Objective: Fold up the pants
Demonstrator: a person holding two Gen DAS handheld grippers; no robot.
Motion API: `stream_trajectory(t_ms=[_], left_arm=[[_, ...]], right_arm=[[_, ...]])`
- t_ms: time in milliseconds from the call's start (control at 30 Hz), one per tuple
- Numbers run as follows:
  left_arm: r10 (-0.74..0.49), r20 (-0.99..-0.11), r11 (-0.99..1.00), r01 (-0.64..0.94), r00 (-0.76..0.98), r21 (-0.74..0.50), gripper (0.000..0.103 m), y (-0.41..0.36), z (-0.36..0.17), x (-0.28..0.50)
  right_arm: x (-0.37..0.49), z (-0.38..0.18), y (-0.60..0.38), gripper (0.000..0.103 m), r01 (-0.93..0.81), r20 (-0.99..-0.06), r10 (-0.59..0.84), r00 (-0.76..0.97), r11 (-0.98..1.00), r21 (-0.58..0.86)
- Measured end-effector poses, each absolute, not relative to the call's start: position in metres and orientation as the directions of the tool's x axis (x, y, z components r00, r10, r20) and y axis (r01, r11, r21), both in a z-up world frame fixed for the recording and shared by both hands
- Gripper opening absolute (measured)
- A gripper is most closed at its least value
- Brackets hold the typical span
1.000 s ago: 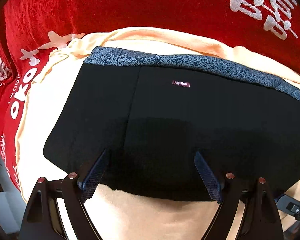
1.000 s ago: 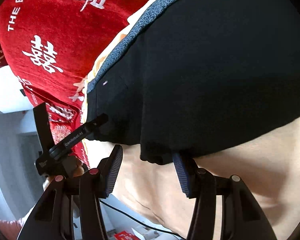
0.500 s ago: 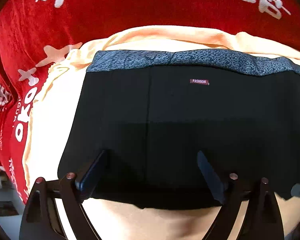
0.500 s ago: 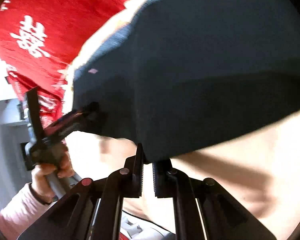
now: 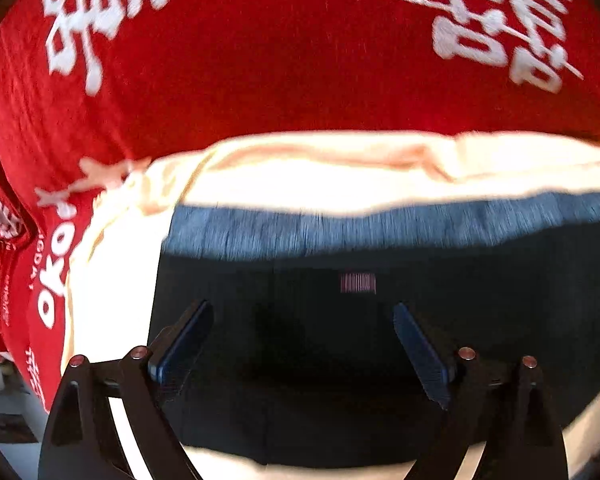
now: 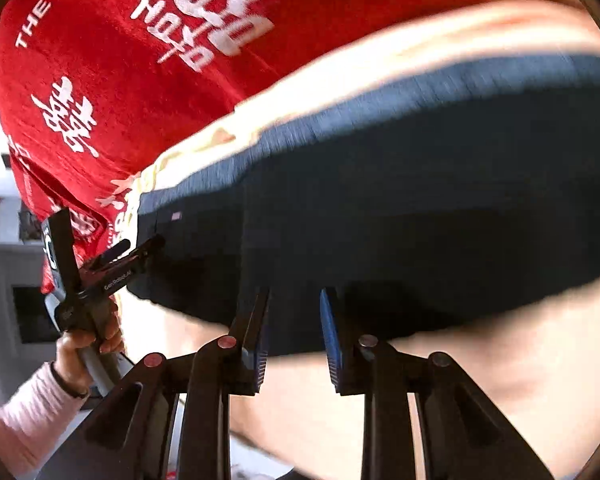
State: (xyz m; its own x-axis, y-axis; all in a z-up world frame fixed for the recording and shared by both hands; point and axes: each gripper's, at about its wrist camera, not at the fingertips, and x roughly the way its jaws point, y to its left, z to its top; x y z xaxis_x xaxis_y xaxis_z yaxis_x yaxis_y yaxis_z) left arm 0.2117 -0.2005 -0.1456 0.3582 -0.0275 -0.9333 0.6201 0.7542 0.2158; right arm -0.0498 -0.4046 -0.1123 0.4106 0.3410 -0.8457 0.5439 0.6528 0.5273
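The red cloth [image 6: 148, 92] carries white print: "THE BIG" runs along its upper left edge in the right wrist view, beside large Chinese-style characters. In the left wrist view its left edge reads "OKO". The left gripper [image 6: 140, 250] bears "GenRobot.AI". The small label [image 5: 358, 283] on the pants [image 5: 380, 340] is too blurred to read.

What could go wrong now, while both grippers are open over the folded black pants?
1. The left gripper hangs open above the pants, holding nothing; pressing down may wrinkle the fold.
2. The right gripper straddles the near edge, jaws apart; closing there may catch only one layer.
3. The cream cloth underneath is loose and could be pinched too.
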Motion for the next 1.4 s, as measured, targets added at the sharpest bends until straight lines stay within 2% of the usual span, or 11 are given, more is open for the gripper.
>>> stream_trajectory(t_ms=[200,333,400,467,567,633,933,1033,1167,1267,1400], left_arm=[[0.055,-0.929,0.809,0.529,0.366,0.256,0.093,-0.200,-0.177,0.250],[0.051,-0.935,0.858,0.464,0.351,0.221,0.100,-0.188,-0.187,0.271],[0.075,-0.932,0.868,0.437,0.356,0.236,0.100,-0.188,-0.190,0.282],[0.097,-0.931,0.872,0.422,0.352,0.250,0.100,-0.187,-0.189,0.289],[0.094,-0.923,0.847,0.457,0.373,0.271,0.100,-0.191,-0.174,0.278],[0.062,-0.920,0.805,0.525,0.388,0.276,0.100,-0.197,-0.159,0.256],[-0.177,-0.957,0.663,0.746,0.230,0.057,0.100,-0.261,-0.132,0.114],[-0.171,-0.970,0.628,0.778,0.172,0.027,0.100,-0.290,-0.147,0.075],[-0.094,-0.983,0.634,0.771,0.156,0.062,0.100,-0.291,-0.174,0.056],[-0.095,-0.984,0.672,0.739,0.152,0.050,0.100,-0.285,-0.172,0.055],[-0.071,-0.982,0.675,0.733,0.178,0.084,0.100,-0.289,-0.172,0.053]], right_arm=[[0.011,-0.149,-0.416,0.028,0.527,-0.903,0.268,0.336,0.741,0.416],[0.019,-0.158,-0.436,0.004,0.546,-0.917,0.205,0.341,0.751,0.371],[0.019,-0.155,-0.451,0.004,0.561,-0.939,0.121,0.322,0.774,0.293],[0.012,-0.154,-0.470,0.005,0.588,-0.937,0.136,0.323,0.747,0.311],[-0.007,-0.136,-0.482,0.019,0.610,-0.947,0.113,0.302,0.740,0.283],[-0.026,-0.126,-0.482,0.037,0.608,-0.943,0.123,0.308,0.737,0.294],[-0.111,-0.120,-0.459,0.037,0.638,-0.964,0.133,0.228,0.728,0.251],[-0.133,-0.123,-0.471,0.034,0.676,-0.951,0.147,0.272,0.674,0.298],[-0.156,-0.109,-0.488,0.034,0.711,-0.954,0.105,0.282,0.645,0.281],[-0.188,-0.096,-0.510,0.040,0.768,-0.953,0.034,0.301,0.583,0.263],[-0.252,-0.102,-0.562,0.041,0.902,-0.954,-0.028,0.298,0.336,0.272]])
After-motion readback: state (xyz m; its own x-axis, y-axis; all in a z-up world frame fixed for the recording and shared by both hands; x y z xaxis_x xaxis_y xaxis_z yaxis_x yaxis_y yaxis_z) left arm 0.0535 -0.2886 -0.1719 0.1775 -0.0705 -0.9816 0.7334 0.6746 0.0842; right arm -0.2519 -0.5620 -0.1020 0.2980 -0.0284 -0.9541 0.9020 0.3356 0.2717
